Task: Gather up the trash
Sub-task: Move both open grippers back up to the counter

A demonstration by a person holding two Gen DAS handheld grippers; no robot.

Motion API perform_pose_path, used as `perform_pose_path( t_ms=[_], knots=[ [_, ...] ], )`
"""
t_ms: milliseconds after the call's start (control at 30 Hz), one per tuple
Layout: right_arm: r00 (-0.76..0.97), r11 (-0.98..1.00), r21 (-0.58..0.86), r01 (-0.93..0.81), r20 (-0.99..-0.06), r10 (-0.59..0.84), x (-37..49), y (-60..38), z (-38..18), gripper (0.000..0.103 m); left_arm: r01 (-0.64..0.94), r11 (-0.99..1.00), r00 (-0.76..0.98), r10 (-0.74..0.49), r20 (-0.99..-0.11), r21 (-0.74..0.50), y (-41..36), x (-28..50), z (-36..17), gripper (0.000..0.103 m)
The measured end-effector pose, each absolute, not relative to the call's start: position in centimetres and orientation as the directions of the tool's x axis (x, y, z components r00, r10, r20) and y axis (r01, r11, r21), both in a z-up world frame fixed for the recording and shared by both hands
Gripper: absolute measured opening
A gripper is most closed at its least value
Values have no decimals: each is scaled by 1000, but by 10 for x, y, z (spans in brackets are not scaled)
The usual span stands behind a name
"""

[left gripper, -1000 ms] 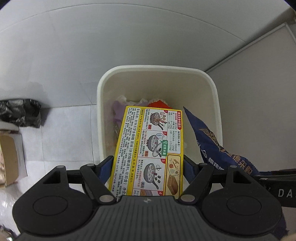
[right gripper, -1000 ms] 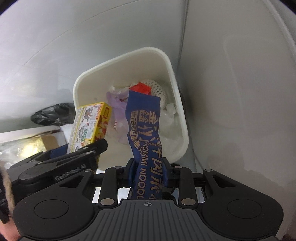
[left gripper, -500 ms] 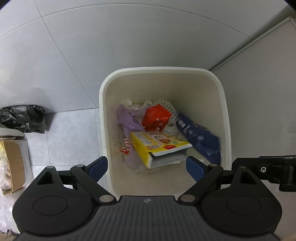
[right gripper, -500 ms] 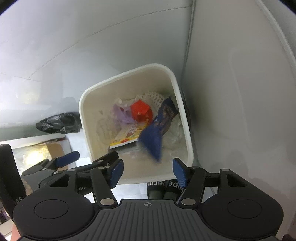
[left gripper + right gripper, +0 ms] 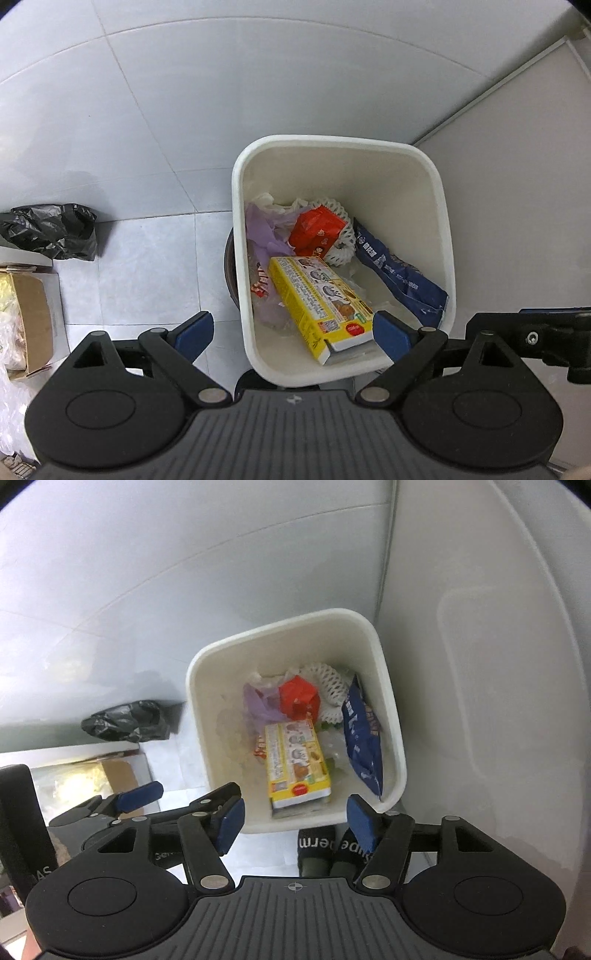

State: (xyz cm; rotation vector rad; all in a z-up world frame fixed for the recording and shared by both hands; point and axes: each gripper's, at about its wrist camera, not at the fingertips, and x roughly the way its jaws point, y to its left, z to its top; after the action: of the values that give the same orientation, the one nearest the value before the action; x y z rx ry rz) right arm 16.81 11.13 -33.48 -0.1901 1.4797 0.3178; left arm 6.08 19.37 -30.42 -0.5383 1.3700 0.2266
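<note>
Both claws hang over the white square plastic bin (image 5: 441, 236): the left claw (image 5: 291, 332) wide and empty, the right claw (image 5: 295, 821) empty, jaws opening. Yellow cardboard box (image 5: 317, 301) lies mid-bin, blue crinkled noodle wrapper (image 5: 400, 273) at three o'clock.

Both tongs are matte black plastic: a ribbed central plate with a small crosshair mark, two round discs at the sides, and angular link arms pinned with silver rivets. The left tongs (image 5: 291, 334) and the right tongs (image 5: 295, 819) end in blue pads (image 5: 389, 334). Dark slippers (image 5: 320, 849) with white lettering show below.
</note>
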Motion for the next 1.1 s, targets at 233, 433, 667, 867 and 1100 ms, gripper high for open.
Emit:
perform_pose_path(
  t_ms=[233,433,667,867,1100],
  knots=[
    [87,935,88,-343,-988,125,153,116,-332,66,-464,854,225,-141,-964,-234,196,43,-286,92],
    [120,915,127,-384,-975,185,129,106,-315,69,-482,842,248,-135,-959,-243,199,21,-270,94],
    [181,864,160,-477,-944,275,97,95,-273,74,-520,813,288,-122,-950,-262,203,-8,-247,96],
    [291,824,141,-548,-892,346,72,84,-231,80,-525,807,334,-95,-938,-269,203,-19,-223,98],
    [453,802,46,-595,-806,381,51,59,-184,88,-466,837,412,-81,-908,-286,189,-6,-185,99]
  ],
)
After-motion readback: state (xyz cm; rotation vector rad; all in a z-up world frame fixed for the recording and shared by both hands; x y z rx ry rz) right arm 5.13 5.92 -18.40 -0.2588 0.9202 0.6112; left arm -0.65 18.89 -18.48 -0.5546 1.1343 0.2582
